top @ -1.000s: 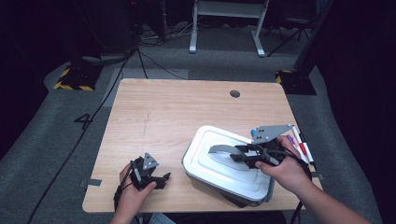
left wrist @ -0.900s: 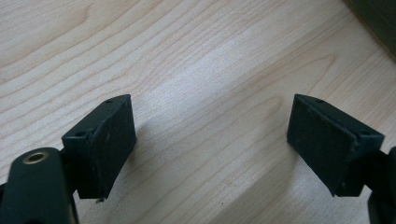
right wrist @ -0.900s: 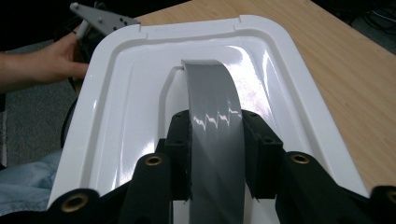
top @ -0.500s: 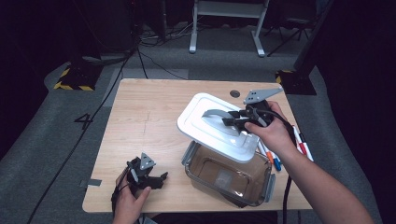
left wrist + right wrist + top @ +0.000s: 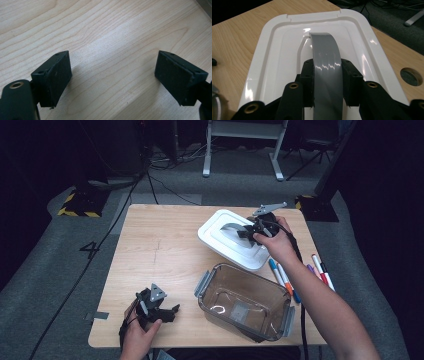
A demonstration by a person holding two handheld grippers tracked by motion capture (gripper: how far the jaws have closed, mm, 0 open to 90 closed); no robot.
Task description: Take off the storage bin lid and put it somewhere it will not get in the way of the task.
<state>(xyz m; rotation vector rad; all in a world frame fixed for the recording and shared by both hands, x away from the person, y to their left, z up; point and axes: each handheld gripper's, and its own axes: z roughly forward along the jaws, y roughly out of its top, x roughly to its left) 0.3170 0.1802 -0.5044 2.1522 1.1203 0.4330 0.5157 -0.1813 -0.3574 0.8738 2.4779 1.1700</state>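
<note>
- The left gripper [image 5: 159,310] rests at the near left corner of the table [image 5: 160,250], in the person's left hand [image 5: 137,335]. Its jaws stand wide apart and have just been opening; the left gripper view shows bare wood between the pads [image 5: 58,75].
- Just right of it, near the front edge, stands the clear container [image 5: 245,302] — open, with grey latches at its two ends.
- Markers [image 5: 285,280] lie on the table beside the right forearm, along the right edge.
- Farther back, right of centre, the white lid [image 5: 220,232] is tilted above the table, well apart from the container.
- The right gripper [image 5: 250,231] is clamped on the lid's grey handle [image 5: 327,65] — the right gripper view shows both pads pressed against the strap's sides.
- Beyond the lid, a round hole [image 5: 410,76] sits in the tabletop.
</note>
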